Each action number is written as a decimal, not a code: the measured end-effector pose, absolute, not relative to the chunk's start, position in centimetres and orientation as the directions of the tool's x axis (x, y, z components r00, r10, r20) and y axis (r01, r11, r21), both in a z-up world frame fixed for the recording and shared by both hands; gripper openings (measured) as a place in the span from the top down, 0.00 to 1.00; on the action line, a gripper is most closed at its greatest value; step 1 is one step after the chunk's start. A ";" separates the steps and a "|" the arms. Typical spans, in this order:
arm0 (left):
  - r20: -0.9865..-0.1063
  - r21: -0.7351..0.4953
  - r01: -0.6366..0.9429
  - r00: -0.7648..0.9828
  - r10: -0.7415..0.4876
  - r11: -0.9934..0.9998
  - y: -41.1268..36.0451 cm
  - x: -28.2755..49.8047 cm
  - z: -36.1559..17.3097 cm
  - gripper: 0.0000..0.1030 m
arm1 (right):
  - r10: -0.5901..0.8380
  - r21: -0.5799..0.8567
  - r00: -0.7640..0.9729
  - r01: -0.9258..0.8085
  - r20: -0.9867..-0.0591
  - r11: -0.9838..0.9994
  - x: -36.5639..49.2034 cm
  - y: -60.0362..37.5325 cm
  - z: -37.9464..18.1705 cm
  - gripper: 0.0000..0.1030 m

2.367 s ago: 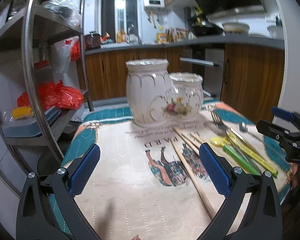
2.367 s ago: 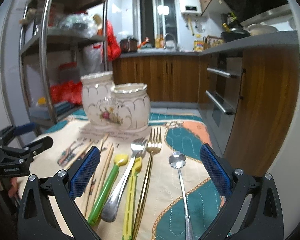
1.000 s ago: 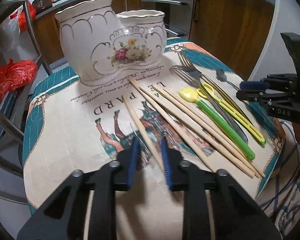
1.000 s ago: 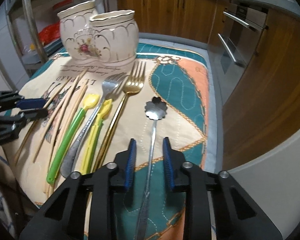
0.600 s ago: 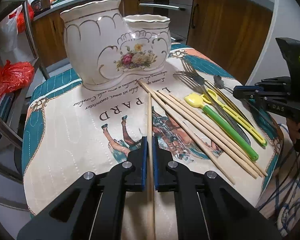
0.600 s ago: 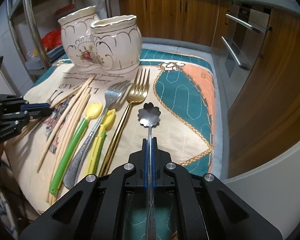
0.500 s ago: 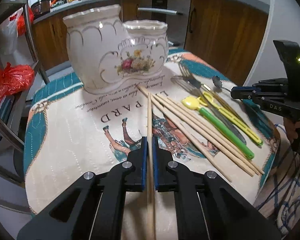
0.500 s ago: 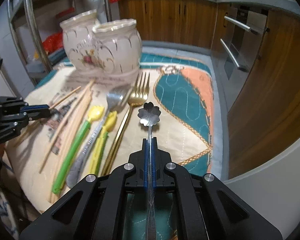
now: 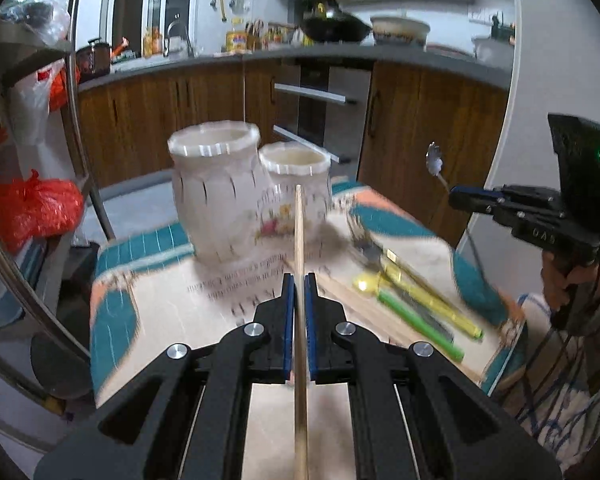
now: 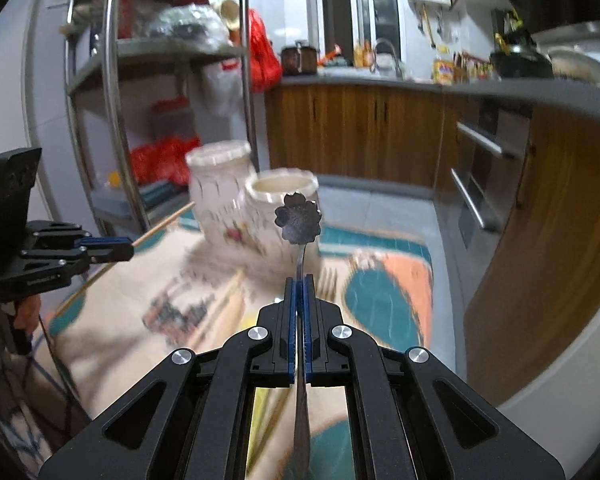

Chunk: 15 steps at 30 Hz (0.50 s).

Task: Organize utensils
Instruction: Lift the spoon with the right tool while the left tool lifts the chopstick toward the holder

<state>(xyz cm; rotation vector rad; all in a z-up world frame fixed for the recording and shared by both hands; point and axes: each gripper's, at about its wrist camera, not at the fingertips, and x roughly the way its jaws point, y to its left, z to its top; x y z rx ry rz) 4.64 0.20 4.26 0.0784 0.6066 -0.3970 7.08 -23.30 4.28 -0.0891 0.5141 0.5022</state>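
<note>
My left gripper (image 9: pixel 299 280) is shut on a wooden chopstick (image 9: pixel 299 232), held in the air and pointing at the white double ceramic holder (image 9: pixel 236 196). My right gripper (image 10: pixel 299 282) is shut on a metal flower-headed spoon (image 10: pixel 298 218), lifted above the table in front of the holder (image 10: pixel 260 208). The right gripper also shows in the left wrist view (image 9: pixel 464 193) with the spoon head (image 9: pixel 434 162) sticking out. The left gripper shows in the right wrist view (image 10: pixel 116 248) with the chopstick (image 10: pixel 164 220). More chopsticks, forks and a green (image 9: pixel 416 320) and a yellow utensil (image 9: pixel 432 300) lie on the table.
A patterned cloth (image 9: pixel 160 320) covers the small table. A metal shelf rack (image 10: pixel 112 92) with red bags stands to the left. Wooden kitchen cabinets (image 10: pixel 360 128) and an oven (image 10: pixel 484 168) are behind and to the right.
Both grippers closed, the left on a chopstick and the right on the flower spoon, then lifted them off the table and raised them toward the holder.
</note>
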 end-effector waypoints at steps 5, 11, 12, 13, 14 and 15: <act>-0.480 -0.079 0.375 0.798 -0.365 0.924 1.1 6.6 8.0 0.95 | 0.472 0.066 0.786 -0.489 -0.398 0.870 8.9 -21.9 7.2 0.98; -0.413 -0.092 0.353 0.837 -0.358 0.931 1.9 8.8 10.6 0.95 | 0.507 0.093 0.801 -0.506 -0.318 0.857 11.4 -20.4 9.8 0.98; -0.404 -0.099 0.351 0.841 -0.360 0.931 2.0 9.2 10.8 0.95 | 0.516 0.107 0.796 -0.510 -0.315 0.853 11.9 -20.3 9.9 0.98; -0.398 -0.105 0.351 0.842 -0.363 0.930 2.2 9.5 11.0 0.95 | 0.518 0.113 0.796 -0.511 -0.313 0.852 12.2 -20.2 10.0 0.98; -0.387 -0.113 0.347 0.848 -0.363 0.931 2.4 9.8 11.3 0.95 | 0.519 0.114 0.797 -0.510 -0.311 0.852 12.6 -20.1 10.2 0.98; -0.376 -0.121 0.346 0.852 -0.365 0.931 2.6 10.3 11.7 0.95 | 0.518 0.115 0.798 -0.509 -0.307 0.853 12.8 -20.0 10.4 0.98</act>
